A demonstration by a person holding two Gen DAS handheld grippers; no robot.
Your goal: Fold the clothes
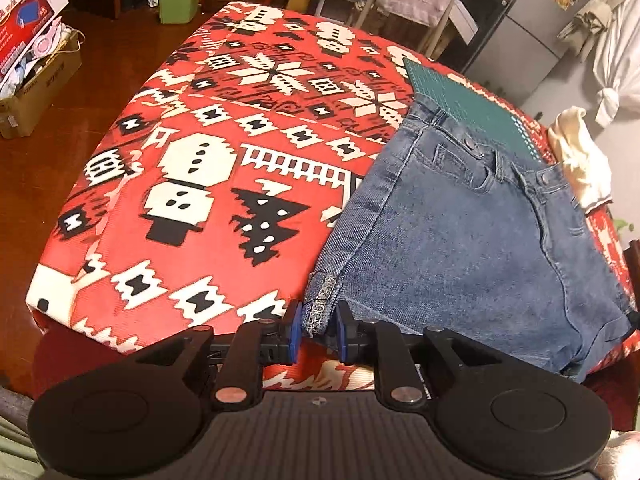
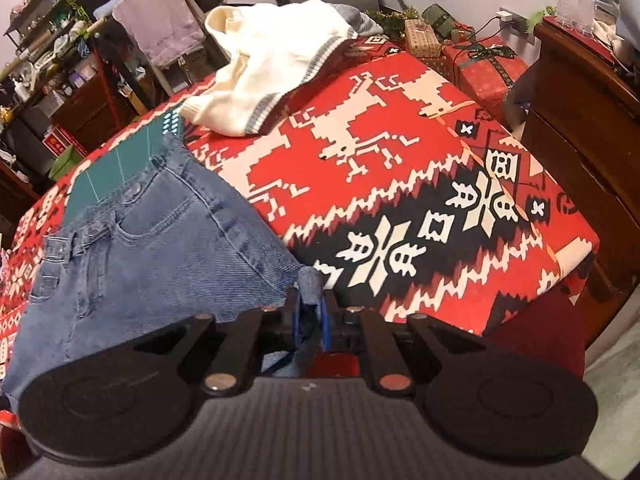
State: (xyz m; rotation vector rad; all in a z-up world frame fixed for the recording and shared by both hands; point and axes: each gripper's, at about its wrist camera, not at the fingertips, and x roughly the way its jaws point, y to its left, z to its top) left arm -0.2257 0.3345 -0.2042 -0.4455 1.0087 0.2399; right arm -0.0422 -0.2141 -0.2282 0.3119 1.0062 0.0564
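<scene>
Blue denim shorts (image 1: 460,232) lie spread on a table under a red patterned cloth (image 1: 208,184), waistband away from me. My left gripper (image 1: 318,326) is shut on the rolled hem corner of one leg at the table's near edge. In the right wrist view the same denim shorts (image 2: 160,248) stretch to the left, and my right gripper (image 2: 310,320) is shut on the hem corner of the other leg. The fabric bunches between the blue pads (image 2: 295,320).
A green cutting mat (image 1: 472,100) lies under the waistband. A cream knit garment (image 2: 272,72) with grey ribbing sits at the far side. The cloth-covered table (image 2: 420,208) spreads to the right. A wooden cabinet (image 2: 580,140) and wrapped gifts (image 2: 480,68) stand beyond it.
</scene>
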